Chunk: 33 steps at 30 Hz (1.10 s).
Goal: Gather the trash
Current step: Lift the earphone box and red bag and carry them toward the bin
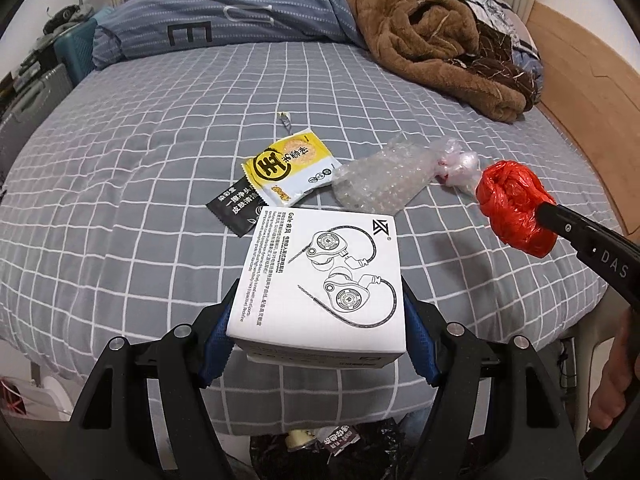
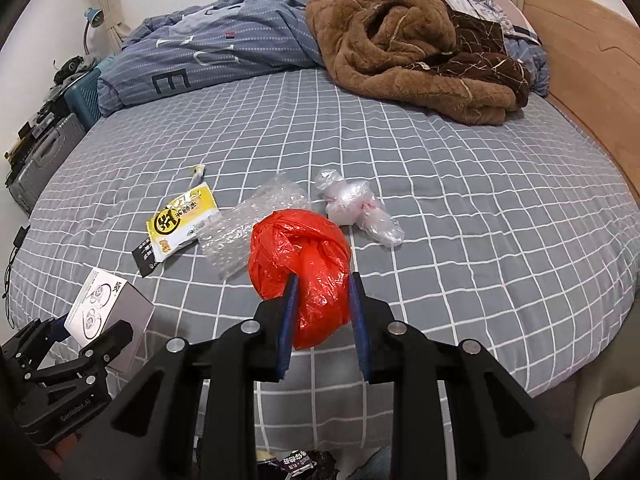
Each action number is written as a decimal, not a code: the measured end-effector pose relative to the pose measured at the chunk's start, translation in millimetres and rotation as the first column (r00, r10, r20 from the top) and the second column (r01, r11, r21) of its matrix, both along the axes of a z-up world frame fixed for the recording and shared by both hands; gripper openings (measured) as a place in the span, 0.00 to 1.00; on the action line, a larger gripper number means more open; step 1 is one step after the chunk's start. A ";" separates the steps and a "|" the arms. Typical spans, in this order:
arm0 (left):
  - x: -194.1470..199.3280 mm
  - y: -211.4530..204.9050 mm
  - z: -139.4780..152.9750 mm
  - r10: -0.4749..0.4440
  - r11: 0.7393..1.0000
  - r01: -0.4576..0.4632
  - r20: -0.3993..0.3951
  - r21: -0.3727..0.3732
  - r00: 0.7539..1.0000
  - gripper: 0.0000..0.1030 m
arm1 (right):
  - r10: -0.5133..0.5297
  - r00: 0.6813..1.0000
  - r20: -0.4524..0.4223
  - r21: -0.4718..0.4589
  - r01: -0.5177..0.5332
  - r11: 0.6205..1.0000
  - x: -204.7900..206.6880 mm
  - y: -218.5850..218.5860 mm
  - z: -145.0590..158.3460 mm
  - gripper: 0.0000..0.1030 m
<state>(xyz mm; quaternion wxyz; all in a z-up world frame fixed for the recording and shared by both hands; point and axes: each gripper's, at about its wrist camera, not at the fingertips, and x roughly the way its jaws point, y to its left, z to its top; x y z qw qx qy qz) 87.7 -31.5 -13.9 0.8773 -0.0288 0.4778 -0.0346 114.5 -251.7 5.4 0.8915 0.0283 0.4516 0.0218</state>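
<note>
My left gripper (image 1: 316, 312) is shut on a white earphone box (image 1: 320, 280) and holds it above the bed's near edge; the box also shows in the right wrist view (image 2: 108, 312). My right gripper (image 2: 322, 292) is shut on a crumpled red plastic bag (image 2: 304, 268), also seen at the right of the left wrist view (image 1: 516, 208). On the grey checked bed sheet (image 1: 120, 184) lie a yellow snack wrapper (image 1: 288, 168), a black sachet (image 1: 236, 212), a bubble-wrap piece (image 1: 380, 176) and a clear plastic bag (image 1: 456, 164).
A brown blanket (image 2: 412, 48) and a blue-grey duvet (image 2: 208, 52) are heaped at the bed's far end. A wooden headboard (image 2: 592, 80) runs along the right. Suitcases (image 2: 48, 152) stand at the left. A dark trash bag (image 1: 340, 448) with wrappers lies below the near edge.
</note>
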 end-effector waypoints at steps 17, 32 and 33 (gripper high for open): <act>-47.0 7.1 18.8 0.012 1.000 -0.012 0.024 -0.018 1.000 0.68 | 0.011 0.999 0.033 -0.030 -0.010 1.000 -51.0 8.0 23.9 0.24; -87.5 9.0 30.8 0.013 0.999 -0.012 0.044 -0.032 0.999 0.68 | 0.002 0.998 0.056 -0.027 -0.001 1.000 -98.6 9.6 36.8 0.24; -90.2 8.5 31.6 0.013 0.999 -0.012 0.045 -0.031 0.999 0.68 | 0.002 0.998 0.057 -0.026 0.000 1.000 -102.5 9.3 37.3 0.24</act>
